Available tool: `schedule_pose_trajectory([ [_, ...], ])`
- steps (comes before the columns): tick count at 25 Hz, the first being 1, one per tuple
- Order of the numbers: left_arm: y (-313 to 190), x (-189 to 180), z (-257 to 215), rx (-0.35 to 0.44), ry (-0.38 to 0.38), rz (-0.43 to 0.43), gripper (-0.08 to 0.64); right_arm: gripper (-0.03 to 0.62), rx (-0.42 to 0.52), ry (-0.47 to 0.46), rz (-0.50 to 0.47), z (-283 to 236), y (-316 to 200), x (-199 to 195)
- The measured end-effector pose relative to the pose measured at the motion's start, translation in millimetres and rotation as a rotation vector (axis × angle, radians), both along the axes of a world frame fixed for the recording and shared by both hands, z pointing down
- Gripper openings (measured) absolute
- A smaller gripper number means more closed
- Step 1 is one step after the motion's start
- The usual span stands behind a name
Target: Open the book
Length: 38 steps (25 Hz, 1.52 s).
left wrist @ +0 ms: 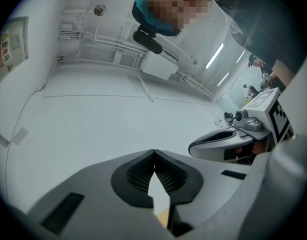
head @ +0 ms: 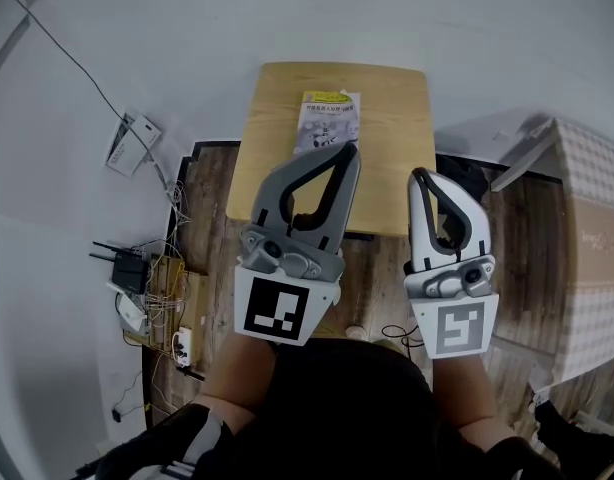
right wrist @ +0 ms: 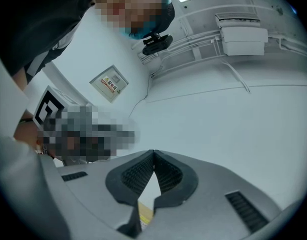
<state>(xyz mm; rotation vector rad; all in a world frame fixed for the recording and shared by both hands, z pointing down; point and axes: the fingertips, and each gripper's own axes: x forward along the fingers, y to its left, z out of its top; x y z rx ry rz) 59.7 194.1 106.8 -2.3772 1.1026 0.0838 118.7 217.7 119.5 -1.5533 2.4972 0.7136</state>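
Book was found closed on the wooden table's far half, its long axis running away from the person. Both jaw pairs were pressed together, empty. The left gripper was placed nearest its near edge, with the right gripper farther aside.

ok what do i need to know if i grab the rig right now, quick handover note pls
Left gripper: jaws shut, empty, held above the table's near half; in the head view its tip lines up with the book's near edge.
Right gripper: jaws shut, empty, beside the left one, nearer the table's right side.
Book: closed, cover up, flat at the far middle of the table.
Done: nothing yet; the book is not opened.
Left: bring a gripper down to the book, catch the cover's edge and turn it open.
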Motion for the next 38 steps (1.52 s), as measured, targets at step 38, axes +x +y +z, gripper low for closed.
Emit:
schedule_pose_trajectory([
  [38, -215.9, -23.6, 24.6, -0.088, -0.024, 0.129, 0.008, 0.028, -0.090, -0.007, 0.127, 14.7, -207.8, -27.3],
])
